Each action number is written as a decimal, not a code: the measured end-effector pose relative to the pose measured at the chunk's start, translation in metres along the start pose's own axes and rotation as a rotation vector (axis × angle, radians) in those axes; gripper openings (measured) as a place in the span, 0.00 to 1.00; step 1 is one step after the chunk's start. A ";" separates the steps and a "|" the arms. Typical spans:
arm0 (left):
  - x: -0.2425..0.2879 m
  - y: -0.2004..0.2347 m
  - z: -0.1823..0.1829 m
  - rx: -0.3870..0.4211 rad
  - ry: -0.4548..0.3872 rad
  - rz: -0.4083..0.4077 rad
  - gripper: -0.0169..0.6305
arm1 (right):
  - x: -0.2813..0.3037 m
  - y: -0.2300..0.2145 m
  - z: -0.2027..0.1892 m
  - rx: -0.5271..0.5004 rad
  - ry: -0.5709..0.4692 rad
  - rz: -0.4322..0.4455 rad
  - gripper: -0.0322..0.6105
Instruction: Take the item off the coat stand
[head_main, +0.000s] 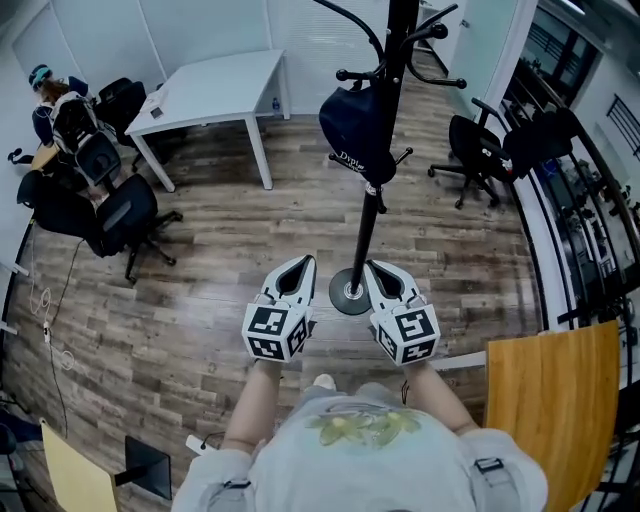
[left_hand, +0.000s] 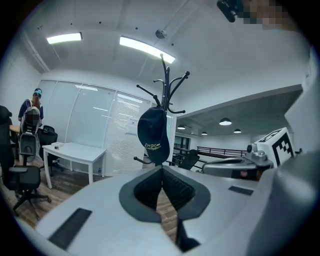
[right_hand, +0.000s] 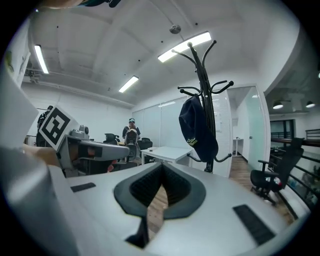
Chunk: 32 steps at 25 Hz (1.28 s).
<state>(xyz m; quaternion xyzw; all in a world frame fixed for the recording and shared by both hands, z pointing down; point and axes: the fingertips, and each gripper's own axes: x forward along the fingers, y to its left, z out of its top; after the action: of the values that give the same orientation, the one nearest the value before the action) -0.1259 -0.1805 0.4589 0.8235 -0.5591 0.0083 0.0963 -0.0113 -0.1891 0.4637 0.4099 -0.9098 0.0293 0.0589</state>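
Observation:
A dark navy cap (head_main: 356, 125) with light lettering hangs on a black coat stand (head_main: 385, 110) whose round base (head_main: 351, 293) rests on the wood floor. The cap (left_hand: 153, 135) shows ahead in the left gripper view, and the cap (right_hand: 197, 129) also shows in the right gripper view. My left gripper (head_main: 303, 268) is held low, just left of the pole, jaws shut and empty. My right gripper (head_main: 377, 272) is just right of the pole, also shut and empty. Both point toward the stand, well below the cap and apart from it.
A white table (head_main: 215, 92) stands at the back left. Black office chairs (head_main: 122, 215) and a seated person (head_main: 55, 105) are at the far left. Another black chair (head_main: 478, 152) is at the right, by a railing (head_main: 580, 215). A wooden panel (head_main: 555, 390) is near right.

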 end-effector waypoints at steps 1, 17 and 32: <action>0.005 0.003 0.003 0.006 -0.002 -0.014 0.05 | 0.003 -0.002 0.003 -0.002 -0.005 -0.014 0.06; 0.087 0.046 0.053 0.039 -0.055 -0.078 0.05 | 0.062 -0.060 0.053 -0.071 -0.079 -0.150 0.06; 0.168 0.087 0.105 0.102 -0.153 -0.056 0.15 | 0.119 -0.101 0.088 -0.091 -0.111 -0.160 0.26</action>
<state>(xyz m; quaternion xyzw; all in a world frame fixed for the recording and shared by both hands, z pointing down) -0.1536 -0.3834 0.3890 0.8407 -0.5405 -0.0291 0.0115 -0.0211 -0.3528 0.3925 0.4790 -0.8765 -0.0397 0.0289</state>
